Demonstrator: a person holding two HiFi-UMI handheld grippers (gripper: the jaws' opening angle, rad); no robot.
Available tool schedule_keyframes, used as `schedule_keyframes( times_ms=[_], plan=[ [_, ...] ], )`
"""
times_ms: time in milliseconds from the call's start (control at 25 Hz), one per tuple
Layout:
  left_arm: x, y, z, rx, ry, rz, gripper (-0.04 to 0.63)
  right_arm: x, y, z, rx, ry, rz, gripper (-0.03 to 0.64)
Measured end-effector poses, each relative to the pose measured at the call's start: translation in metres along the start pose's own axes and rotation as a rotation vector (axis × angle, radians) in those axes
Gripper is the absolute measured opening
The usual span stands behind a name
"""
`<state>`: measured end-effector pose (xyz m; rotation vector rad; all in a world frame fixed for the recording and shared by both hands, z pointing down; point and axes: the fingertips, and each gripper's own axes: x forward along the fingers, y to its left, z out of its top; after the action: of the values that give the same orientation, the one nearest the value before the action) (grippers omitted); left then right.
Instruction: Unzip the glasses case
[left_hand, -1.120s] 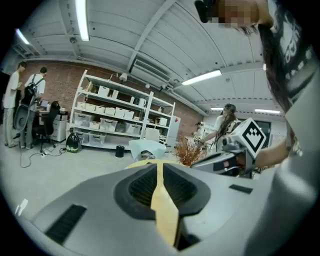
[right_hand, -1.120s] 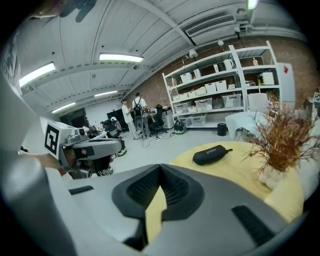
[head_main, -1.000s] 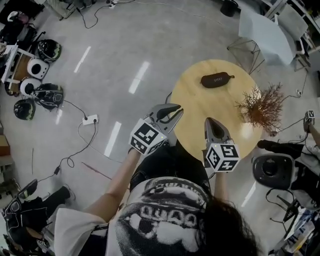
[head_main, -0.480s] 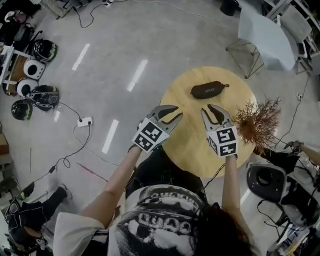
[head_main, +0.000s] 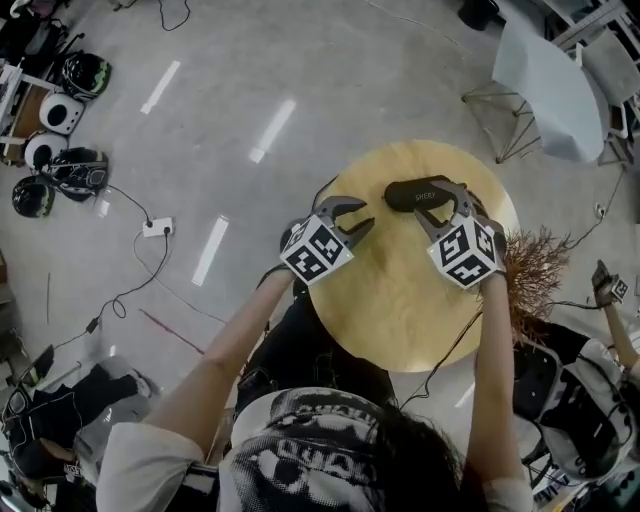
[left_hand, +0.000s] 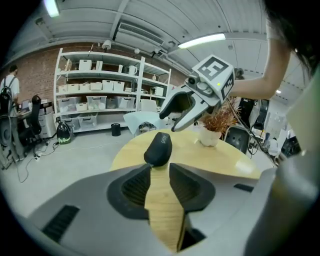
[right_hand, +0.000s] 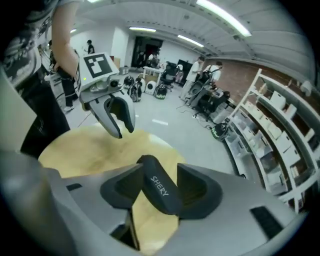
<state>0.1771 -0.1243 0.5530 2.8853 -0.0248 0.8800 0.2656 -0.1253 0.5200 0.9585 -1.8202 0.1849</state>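
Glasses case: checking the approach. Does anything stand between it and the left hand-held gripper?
Nothing visible: only bare round table lies between the left hand-held gripper, whose empty jaws have just been opening, and the glasses case.

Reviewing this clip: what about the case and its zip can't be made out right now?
- Zip and pull, so whether it's shut: too small in head view, not discernible on the case in either gripper view.
- One case end: head view, hidden by the right gripper, whose jaws have just been opening around it.

Left tongs (left_hand: 159, 175) newly apart — glasses case (left_hand: 158, 148) ahead; untouched
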Motion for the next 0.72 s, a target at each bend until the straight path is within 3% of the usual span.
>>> schedule_keyframes(
  times_ms=[200,400,720],
  plan=[
    [0.028,0.010,-0.015,0.009,0.055,-0.022,0.114,0.027,0.000,-0.028,-0.229,0.157,0.164,0.233],
    [0.040,0.012,-0.025,0.159,0.129,-0.052,0.118,0.044,0.005,-0.050,-0.429,0.282,0.272,0.245],
    [0.071,0.017,-0.033,0.239,0.192,-0.088,0.117,0.059,0.006,-0.069,-0.485,0.315,0.364,0.262]
  ],
)
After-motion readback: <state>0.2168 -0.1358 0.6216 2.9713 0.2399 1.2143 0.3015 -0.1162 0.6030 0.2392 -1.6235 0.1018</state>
